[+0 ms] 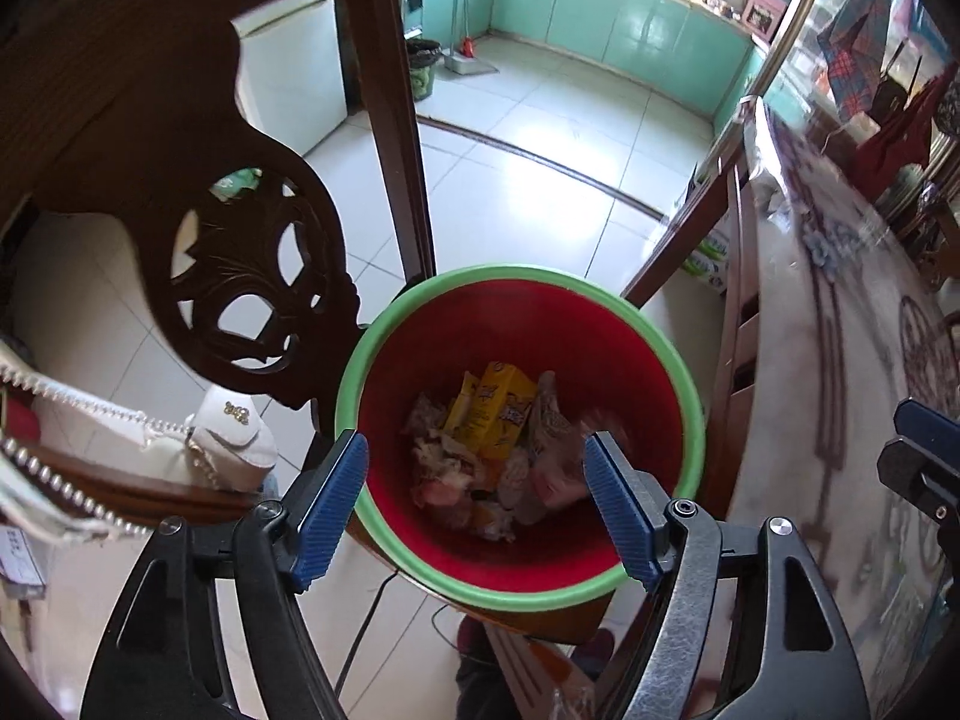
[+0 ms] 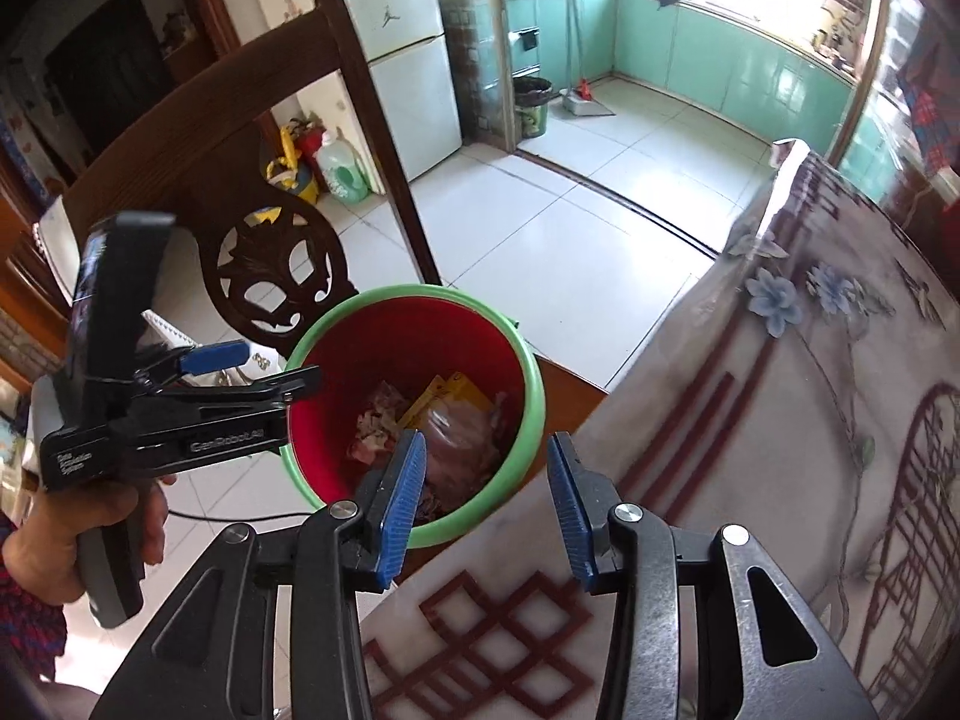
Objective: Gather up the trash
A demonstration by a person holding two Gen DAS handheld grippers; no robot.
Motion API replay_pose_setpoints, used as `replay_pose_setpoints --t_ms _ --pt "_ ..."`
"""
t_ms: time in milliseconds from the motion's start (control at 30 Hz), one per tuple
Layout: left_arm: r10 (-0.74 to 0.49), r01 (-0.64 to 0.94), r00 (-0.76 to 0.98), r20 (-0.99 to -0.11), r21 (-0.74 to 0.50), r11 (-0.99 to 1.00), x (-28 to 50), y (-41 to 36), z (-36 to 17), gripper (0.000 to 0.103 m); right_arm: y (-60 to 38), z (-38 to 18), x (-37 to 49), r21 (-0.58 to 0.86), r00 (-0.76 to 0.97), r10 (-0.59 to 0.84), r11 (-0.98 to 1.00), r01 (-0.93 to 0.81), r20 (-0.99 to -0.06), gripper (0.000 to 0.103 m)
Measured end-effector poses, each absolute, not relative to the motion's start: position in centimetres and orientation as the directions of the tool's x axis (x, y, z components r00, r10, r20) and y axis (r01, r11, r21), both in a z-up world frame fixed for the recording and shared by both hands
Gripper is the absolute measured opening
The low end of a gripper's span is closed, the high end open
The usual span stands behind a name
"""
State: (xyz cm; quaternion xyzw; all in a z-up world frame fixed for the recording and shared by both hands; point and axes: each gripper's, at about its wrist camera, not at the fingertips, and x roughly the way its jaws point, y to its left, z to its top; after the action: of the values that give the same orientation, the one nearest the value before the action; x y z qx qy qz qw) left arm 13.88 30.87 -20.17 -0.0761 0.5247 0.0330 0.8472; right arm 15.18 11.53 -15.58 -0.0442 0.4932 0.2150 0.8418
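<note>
A red trash bin with a green rim [image 1: 690, 396] stands beside the table and holds a yellow carton [image 1: 495, 408] and several crumpled wrappers [image 1: 540, 468]. It also shows in the right wrist view [image 2: 531, 378]. My left gripper [image 1: 477, 510] is open and empty, right above the bin's mouth. In the right wrist view it [image 2: 270, 369] hovers at the bin's left rim. My right gripper [image 2: 486, 501] is open and empty, above the table edge next to the bin.
A carved dark wooden chair [image 1: 252, 276] stands left of the bin, with a white bag [image 1: 228, 444] on its seat. The table with a floral cloth [image 2: 780, 420] fills the right. A dark bin [image 2: 531, 102] and dustpan stand in the far kitchen.
</note>
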Motion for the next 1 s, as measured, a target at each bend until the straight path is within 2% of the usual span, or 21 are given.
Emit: replay_pose_setpoints --t_ms 133,267,367,567,667,733,767,867,1000 --pt "-0.003 -0.141 0.503 -0.864 -0.085 0.986 10.9 28.9 -17.7 0.074 8.3 -13.6 12.7 0.166 0.468 0.33 0.92 -0.356 -0.82 0.041" --pt "0.009 -0.12 0.579 -0.815 -0.074 0.99 7.0 25.4 -14.5 0.075 4.8 -11.4 9.7 0.165 0.526 0.329 0.928 -0.335 -0.785 0.056" --pt "0.011 -0.101 0.631 -0.775 -0.068 0.993 4.7 22.3 -12.2 0.084 1.9 -9.9 7.4 0.153 0.564 0.326 0.931 -0.332 -0.759 0.062" --pt "-0.066 -0.077 0.706 -0.705 -0.169 0.983 2.5 16.8 -8.6 0.088 -5.4 -7.0 3.2 0.113 0.643 0.276 0.952 -0.283 -0.714 0.075" --pt "-0.082 -0.083 0.738 -0.67 -0.212 0.974 1.8 14.6 -7.2 0.09 -9.1 -5.5 1.7 0.091 0.686 0.235 0.966 -0.24 -0.688 0.078" --pt "-0.088 -0.088 0.759 -0.645 -0.236 0.968 1.5 13.2 -6.2 0.096 -11.0 -4.4 1.0 0.085 0.716 0.215 0.973 -0.214 -0.664 0.079" --pt "-0.085 -0.091 0.775 -0.627 -0.243 0.966 1.2 12.7 -5.7 0.103 -12.0 -3.8 0.6 0.079 0.734 0.203 0.977 -0.2 -0.648 0.08" --pt "-0.043 -0.1 0.828 -0.559 -0.222 0.97 0.1 10.8 -4.0 0.103 -14.1 -2.0 -0.3 0.027 0.783 0.146 0.986 -0.163 -0.604 0.083" --pt "0.057 -0.127 0.87 -0.489 -0.111 0.986 -0.7 8.5 -2.1 0.103 -15.5 -0.3 -1.5 -0.035 0.838 0.085 0.992 -0.124 -0.539 0.083"
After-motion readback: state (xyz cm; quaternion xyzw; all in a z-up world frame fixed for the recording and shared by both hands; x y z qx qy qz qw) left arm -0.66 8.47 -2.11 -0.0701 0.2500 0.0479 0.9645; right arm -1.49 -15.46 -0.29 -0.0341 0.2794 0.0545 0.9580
